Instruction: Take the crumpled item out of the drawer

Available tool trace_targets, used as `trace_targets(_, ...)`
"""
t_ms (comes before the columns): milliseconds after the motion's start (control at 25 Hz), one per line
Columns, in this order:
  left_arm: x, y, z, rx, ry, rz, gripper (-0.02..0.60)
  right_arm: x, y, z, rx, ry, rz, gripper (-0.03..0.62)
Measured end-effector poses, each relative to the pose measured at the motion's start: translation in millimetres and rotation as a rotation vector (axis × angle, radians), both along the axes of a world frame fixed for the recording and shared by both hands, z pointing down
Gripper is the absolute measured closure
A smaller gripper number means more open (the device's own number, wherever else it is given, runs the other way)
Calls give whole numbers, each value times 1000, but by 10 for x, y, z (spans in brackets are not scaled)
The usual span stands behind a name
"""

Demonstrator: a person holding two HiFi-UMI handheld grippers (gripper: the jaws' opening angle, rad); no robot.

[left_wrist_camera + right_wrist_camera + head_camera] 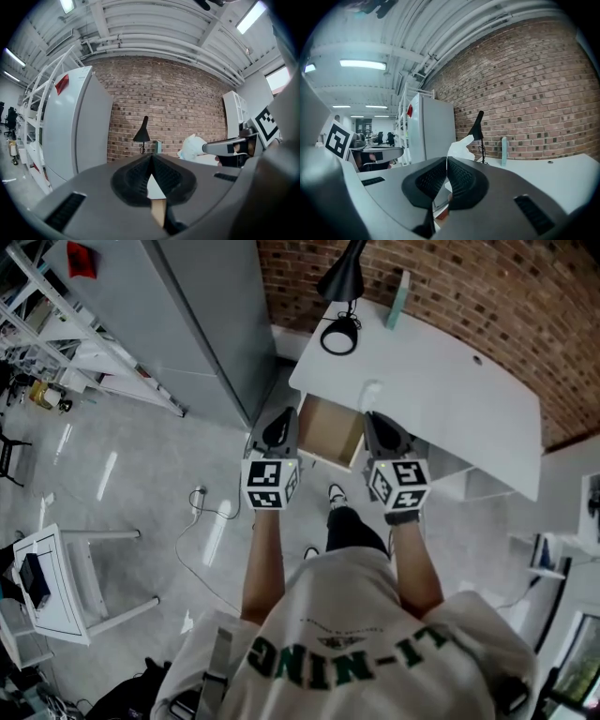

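Two grippers hang over the open drawer (pixel 328 435) of our white desk (pixel 450 399). The drawer is a shallow box with brown, wood-look walls and floor, sticking out from the desk's front edge.

The left gripper (pixel 279 420) has a smooth grey shell and ribbed black pads (pixel 136 178). We see the pads pressed together at the tips with nothing between them. A slit lower down shows a strip of brown and white behind.

The right gripper (pixel 377 418) is built the same, and its pads are clamped on the crumpled item (pixel 461 144). The item is white, thin and creased, like paper or tissue, and a lobe pokes up past the tips. In the left gripper view it bunches at the right gripper's nose. From the head view it sits just beyond the drawer, over the desk top. It is pale on white there, so we can't trace its outline well.

Each gripper carries a marker cube (pixel 271 482) near our wrists.

On the desk stands a black lamp (pixel 342 282) with a cone shade, and near it a slim, pale teal upright piece (pixel 400 298). Behind the desk is a rough brick wall (pixel 450 287). To the left is a tall, flat grey cabinet (pixel 187 306).
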State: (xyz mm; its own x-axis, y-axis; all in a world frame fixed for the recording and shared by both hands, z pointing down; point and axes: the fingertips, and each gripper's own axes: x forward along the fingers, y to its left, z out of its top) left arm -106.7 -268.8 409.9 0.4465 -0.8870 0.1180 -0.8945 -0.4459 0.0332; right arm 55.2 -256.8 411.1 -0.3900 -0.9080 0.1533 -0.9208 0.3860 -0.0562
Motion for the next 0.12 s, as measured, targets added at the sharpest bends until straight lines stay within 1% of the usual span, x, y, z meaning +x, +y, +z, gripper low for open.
trace_targets(120, 0, -183, 36, -5, 9, -5, 588, -54, -175, 52, -10, 15, -19, 586)
